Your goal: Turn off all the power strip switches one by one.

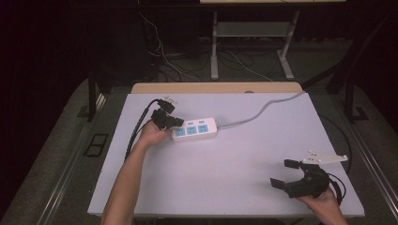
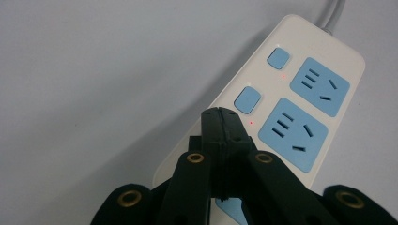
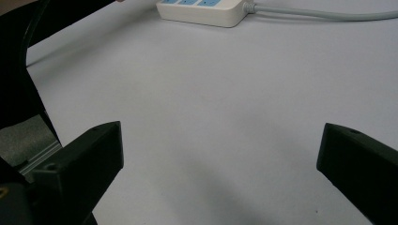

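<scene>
A white power strip [image 1: 196, 129] with three blue sockets lies on the table's left middle; its grey cable [image 1: 263, 110] runs off to the far right edge. My left gripper [image 1: 176, 123] is shut, its tips together over the strip's left end. In the left gripper view the closed tips [image 2: 224, 117] sit right beside a blue switch button [image 2: 247, 99] on the strip [image 2: 263, 77], with small red lights lit by the buttons. My right gripper [image 1: 280, 173] stands wide open and empty at the near right; in its own view the gripper [image 3: 225, 154] faces the strip [image 3: 206, 10] far ahead.
The white table top [image 1: 234, 164] ends in a wooden strip [image 1: 216, 87] at the far edge. A black cable [image 1: 136, 131] trails from the left gripper off the left side. Table legs and loose wires stand on the floor beyond.
</scene>
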Action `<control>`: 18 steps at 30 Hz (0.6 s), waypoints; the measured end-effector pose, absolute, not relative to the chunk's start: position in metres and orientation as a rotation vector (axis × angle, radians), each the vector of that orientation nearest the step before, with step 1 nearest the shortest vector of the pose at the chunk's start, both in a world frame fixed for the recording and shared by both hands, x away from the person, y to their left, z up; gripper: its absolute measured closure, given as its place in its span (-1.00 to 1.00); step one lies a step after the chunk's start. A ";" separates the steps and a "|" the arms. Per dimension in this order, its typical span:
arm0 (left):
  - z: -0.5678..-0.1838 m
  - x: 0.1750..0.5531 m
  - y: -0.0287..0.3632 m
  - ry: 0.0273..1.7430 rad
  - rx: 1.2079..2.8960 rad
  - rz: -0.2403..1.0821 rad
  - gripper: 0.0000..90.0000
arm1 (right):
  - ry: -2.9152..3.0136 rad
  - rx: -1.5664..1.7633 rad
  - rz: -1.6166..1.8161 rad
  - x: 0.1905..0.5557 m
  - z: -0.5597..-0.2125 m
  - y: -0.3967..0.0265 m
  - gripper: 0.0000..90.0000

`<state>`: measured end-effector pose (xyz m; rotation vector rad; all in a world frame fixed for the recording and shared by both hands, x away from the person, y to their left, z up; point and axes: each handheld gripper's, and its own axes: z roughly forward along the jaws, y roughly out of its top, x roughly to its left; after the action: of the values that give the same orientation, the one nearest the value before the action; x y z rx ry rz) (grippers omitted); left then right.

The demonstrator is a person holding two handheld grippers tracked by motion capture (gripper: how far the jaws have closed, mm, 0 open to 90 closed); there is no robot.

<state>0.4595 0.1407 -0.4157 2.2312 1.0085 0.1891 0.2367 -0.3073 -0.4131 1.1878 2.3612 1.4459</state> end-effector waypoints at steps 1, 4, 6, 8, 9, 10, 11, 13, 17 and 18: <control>-0.415 0.460 0.140 1.005 2.237 0.193 1.00 | 2.361 1.189 1.447 0.237 -0.413 -0.307 -0.99; -0.414 0.459 0.138 0.998 2.257 0.210 1.00 | 2.360 1.190 1.446 0.237 -0.413 -0.307 -0.99; -0.415 0.459 0.139 0.992 2.251 0.212 0.99 | 2.359 1.191 1.448 0.237 -0.413 -0.307 -0.99; -0.414 0.458 0.139 0.990 2.253 0.216 0.99 | 2.359 1.192 1.447 0.237 -0.413 -0.307 -0.99; -0.414 0.458 0.138 0.991 2.255 0.218 0.99 | 2.359 1.192 1.448 0.237 -0.413 -0.307 -0.99; -0.414 0.458 0.138 0.994 2.256 0.220 0.99 | 2.358 1.197 1.448 0.237 -0.413 -0.307 -0.99; -0.414 0.458 0.138 0.995 2.257 0.219 0.99 | 2.356 1.197 1.450 0.237 -0.413 -0.308 -0.99; -0.414 0.459 0.138 0.999 2.254 0.212 0.99 | 2.353 1.201 1.451 0.237 -0.413 -0.308 -0.99; -0.407 0.456 0.134 0.963 2.285 0.255 0.99 | 2.346 1.197 1.458 0.237 -0.413 -0.309 -0.99; -0.407 0.456 0.134 0.957 2.300 0.260 0.99 | 2.346 1.201 1.462 0.237 -0.413 -0.310 -0.99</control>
<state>0.4561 0.1335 -0.4067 2.2996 0.9573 0.2600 0.2374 -0.3098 -0.4129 1.2013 2.3457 1.4621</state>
